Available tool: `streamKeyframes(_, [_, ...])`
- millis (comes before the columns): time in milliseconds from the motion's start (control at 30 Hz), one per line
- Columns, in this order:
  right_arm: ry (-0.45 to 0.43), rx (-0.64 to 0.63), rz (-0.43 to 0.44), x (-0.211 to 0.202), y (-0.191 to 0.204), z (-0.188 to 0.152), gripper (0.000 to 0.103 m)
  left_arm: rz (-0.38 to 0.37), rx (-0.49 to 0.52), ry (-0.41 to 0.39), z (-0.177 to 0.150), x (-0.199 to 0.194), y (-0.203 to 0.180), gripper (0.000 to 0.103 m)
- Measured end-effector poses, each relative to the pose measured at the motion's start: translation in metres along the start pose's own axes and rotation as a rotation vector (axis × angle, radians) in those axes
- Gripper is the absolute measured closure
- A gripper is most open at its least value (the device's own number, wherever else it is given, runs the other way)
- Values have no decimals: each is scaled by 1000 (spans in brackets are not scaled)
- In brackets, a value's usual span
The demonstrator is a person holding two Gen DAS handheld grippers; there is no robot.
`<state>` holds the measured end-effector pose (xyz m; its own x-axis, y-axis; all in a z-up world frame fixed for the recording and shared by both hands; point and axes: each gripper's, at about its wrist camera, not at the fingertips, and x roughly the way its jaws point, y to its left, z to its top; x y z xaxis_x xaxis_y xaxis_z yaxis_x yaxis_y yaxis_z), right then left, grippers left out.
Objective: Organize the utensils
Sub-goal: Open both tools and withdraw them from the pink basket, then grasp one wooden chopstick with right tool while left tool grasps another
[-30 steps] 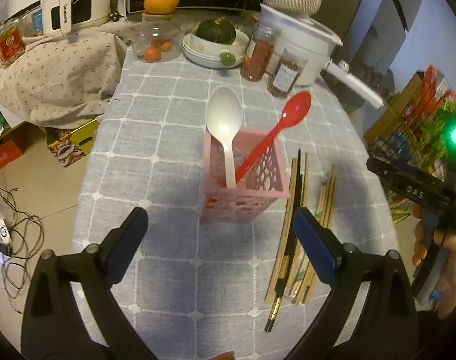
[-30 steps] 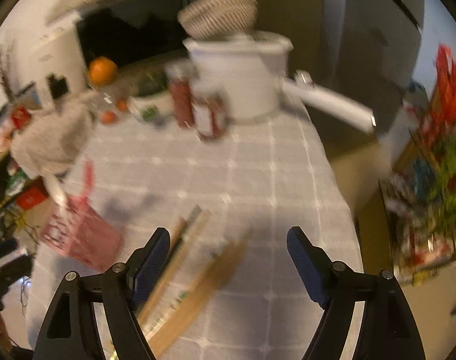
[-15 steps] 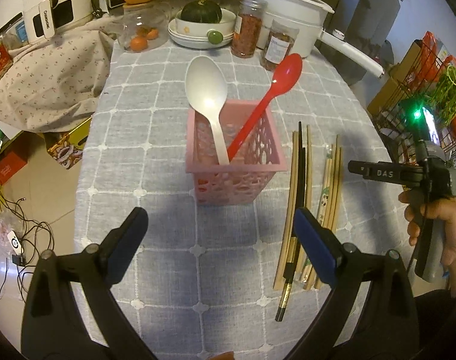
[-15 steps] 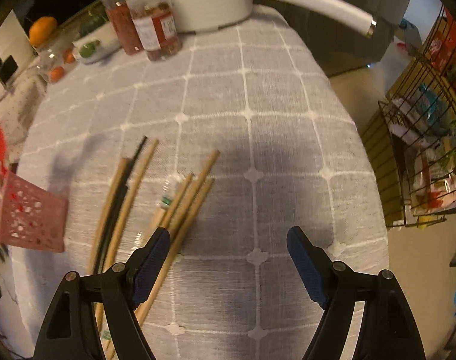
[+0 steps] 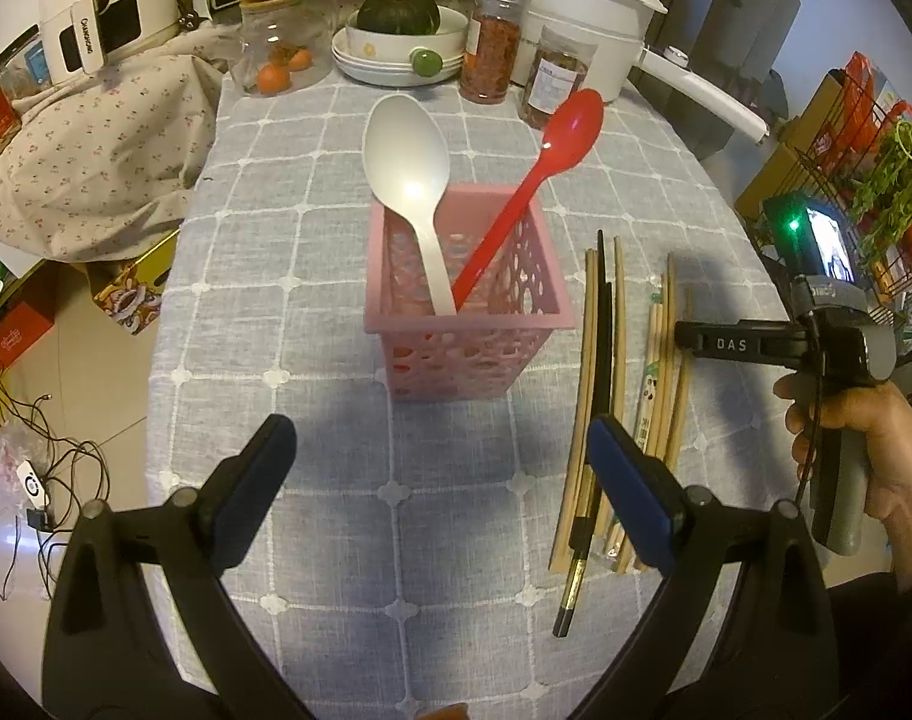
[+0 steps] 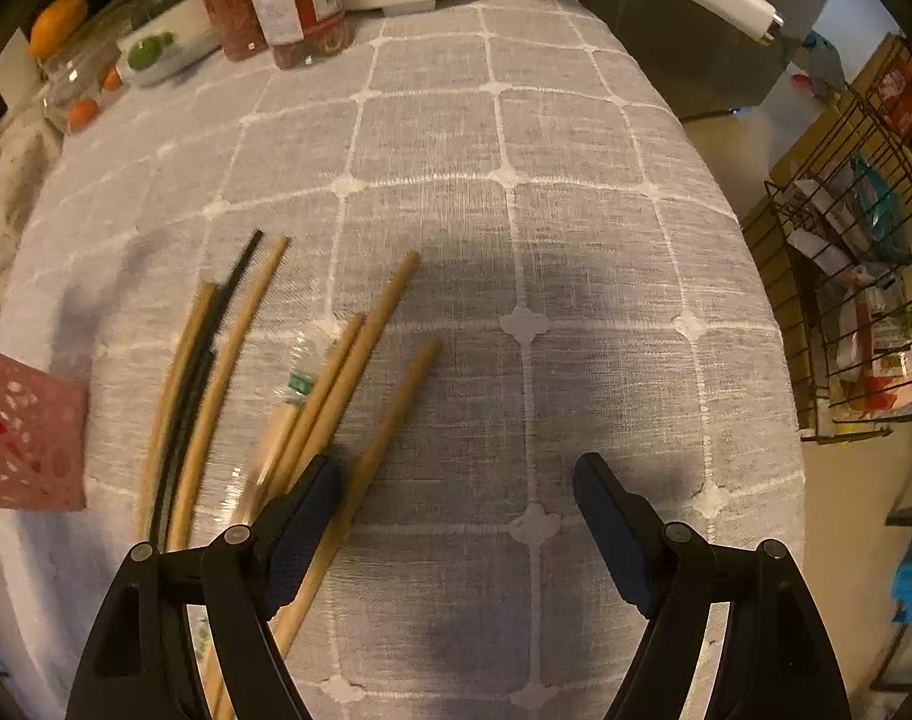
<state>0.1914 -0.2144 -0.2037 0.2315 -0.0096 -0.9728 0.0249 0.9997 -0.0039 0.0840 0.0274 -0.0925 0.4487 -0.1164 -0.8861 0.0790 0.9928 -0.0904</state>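
— Where are the utensils?
— Two spoons (image 5: 405, 151) stand in the pink basket (image 5: 465, 336); the chopsticks (image 6: 342, 372) lie on the tablecloth (image 6: 576, 240) beside it.
— The grippers?
— Left gripper (image 5: 441, 465) spread wide, empty; right gripper (image 6: 456, 504) released above the chopsticks.

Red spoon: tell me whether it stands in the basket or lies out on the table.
In. The red spoon leans handle-down inside the pink basket, bowl above the rim, beside the white spoon.

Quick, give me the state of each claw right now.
Left claw: open, holding nothing, facing the pink basket.
Right claw: open, holding nothing, over the tablecloth beside the chopsticks.
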Motion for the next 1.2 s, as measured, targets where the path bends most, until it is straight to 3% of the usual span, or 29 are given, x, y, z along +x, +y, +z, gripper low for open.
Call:
streamKeyframes(67, [2, -4, -3, -1, 2, 1, 23, -1, 3, 3, 0, 0, -1, 6])
streamKeyframes(133, [2, -1, 32, -3, 3, 0, 37, -4, 7, 5, 0, 1, -2, 6])
streamKeyframes(267, [-11, -35, 15, -8, 0, -2, 59, -20, 42, 10, 0, 0, -13, 6])
streamKeyframes(300, [-10, -45, 15, -8, -3, -1, 69, -24, 61, 10, -1, -1, -18, 6])
streamKeyframes(333, [-9, -55, 29, -9, -7, -1, 86, -27, 85, 9, -2, -2, -24, 6])
streamKeyframes(367, [7, -46, 59, -8, -13, -1, 89, -29, 100, 8, -2, -2, -27, 6])
streamKeyframes(533, [11, -12, 119, -11, -38, -2, 98, -40, 208, 1, -9, -5, -54, 6])
streamKeyframes(733, [-35, 38, 175, -29, -76, -6, 98, -93, 304, 4, -10, -2, -94, 7])
streamKeyframes(867, [-64, 67, 219, -46, -92, -14, 98, -130, 357, 27, 2, 11, -123, 23])
streamKeyframes(933, [-71, 71, 237, -51, -99, -15, 98, -187, 341, 78, 13, 26, -134, 37])
streamKeyframes(1000, [-73, 83, 257, -52, -106, -16, 98, -239, 303, 129, 22, 41, -141, 63])
streamKeyframes(1067, [-73, 93, 271, -54, -113, -20, 97, -276, 258, 173, 32, 59, -147, 74])
streamKeyframes(1200, [-79, 98, 287, -56, -125, -22, 97, -260, 219, 224, 50, 94, -160, 79])
